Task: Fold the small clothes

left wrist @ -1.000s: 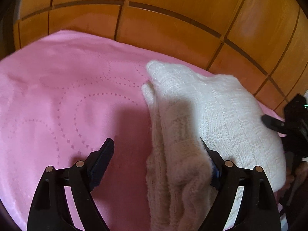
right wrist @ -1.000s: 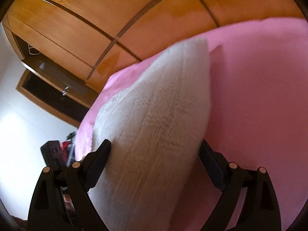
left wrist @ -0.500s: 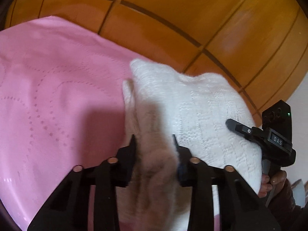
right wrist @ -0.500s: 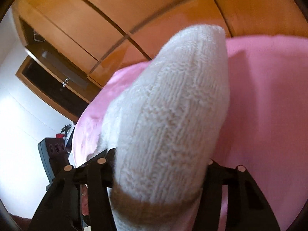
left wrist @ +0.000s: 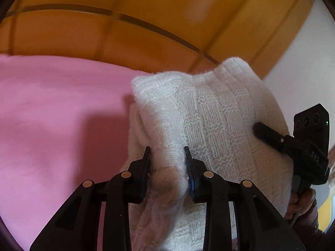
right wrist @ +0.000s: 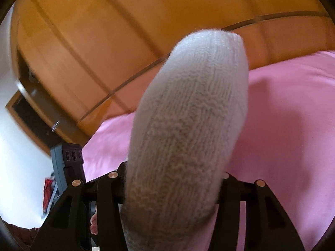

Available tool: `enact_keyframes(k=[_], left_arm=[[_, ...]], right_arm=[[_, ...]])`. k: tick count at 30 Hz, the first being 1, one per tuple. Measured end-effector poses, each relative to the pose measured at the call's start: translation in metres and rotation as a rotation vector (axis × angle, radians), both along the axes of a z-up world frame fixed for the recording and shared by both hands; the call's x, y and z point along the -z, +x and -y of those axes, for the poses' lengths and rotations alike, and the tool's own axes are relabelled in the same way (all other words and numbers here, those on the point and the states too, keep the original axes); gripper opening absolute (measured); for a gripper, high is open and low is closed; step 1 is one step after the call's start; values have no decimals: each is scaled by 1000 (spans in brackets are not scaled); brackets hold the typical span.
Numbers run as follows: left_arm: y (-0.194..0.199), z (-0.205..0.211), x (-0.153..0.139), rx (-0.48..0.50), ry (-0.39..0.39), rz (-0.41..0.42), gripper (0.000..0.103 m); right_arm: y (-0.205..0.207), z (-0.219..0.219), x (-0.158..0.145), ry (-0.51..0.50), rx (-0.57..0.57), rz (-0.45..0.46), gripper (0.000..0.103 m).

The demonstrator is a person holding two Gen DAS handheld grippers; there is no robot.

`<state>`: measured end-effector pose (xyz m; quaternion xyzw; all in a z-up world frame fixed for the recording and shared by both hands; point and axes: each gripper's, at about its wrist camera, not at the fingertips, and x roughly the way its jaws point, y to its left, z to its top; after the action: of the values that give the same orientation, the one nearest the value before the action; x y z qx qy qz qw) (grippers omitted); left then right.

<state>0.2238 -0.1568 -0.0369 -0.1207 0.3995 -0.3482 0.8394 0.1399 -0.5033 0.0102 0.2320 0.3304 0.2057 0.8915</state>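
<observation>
Jaws on both sides are clamped on the white knit sweater [left wrist: 219, 125], as far as I can read it. My left gripper [left wrist: 167, 156] has a bunched fold of the knit pinched between its pads, narrow gap, fabric bulging out in front and behind. My right gripper [right wrist: 173, 179] grips a much thicker roll of the same sweater [right wrist: 188, 108]; the roll fills the gap and hides the fingertips, but the knit is squeezed in at the sides, so I call it held.

Sweater is folded into a thick bundle, raised off the pink bed cover [left wrist: 52, 115] at my end. Whether its far edge rests on the cover I can't tell.

Left view also picks up the right gripper [left wrist: 270, 133] at the right edge, one finger pressed against the sweater's side, with the person's hand [left wrist: 301, 205] wrapped on its handle below. Right view shows the left gripper's body at lower left.

Wooden wardrobe panels [left wrist: 146, 21] behind the bed in both views, blurred. White wall [right wrist: 14, 146] at far left of the right view.
</observation>
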Motion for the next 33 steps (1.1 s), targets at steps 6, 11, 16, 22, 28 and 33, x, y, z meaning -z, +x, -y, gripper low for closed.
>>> enact_keyframes(k=[6, 11, 16, 22, 28, 33], left_arm=[[-3, 110, 7, 105, 191, 47, 29], [-8, 130, 15, 74, 260, 72, 33], [-18, 117, 4, 29, 241, 126, 33], [-16, 127, 11, -18, 330, 170, 33], [-1, 134, 18, -58, 361, 165, 45], [-15, 121, 6, -80, 334, 173, 46]], right_arm=[[-19, 91, 33, -15, 166, -95, 54], [-36, 128, 70, 42, 250, -175, 74], [-66, 132, 33, -139, 384, -68, 63], [-75, 78, 16, -355, 400, -4, 42], [-48, 45, 53, -546, 489, -35, 44], [-48, 38, 43, -558, 513, -62, 45]])
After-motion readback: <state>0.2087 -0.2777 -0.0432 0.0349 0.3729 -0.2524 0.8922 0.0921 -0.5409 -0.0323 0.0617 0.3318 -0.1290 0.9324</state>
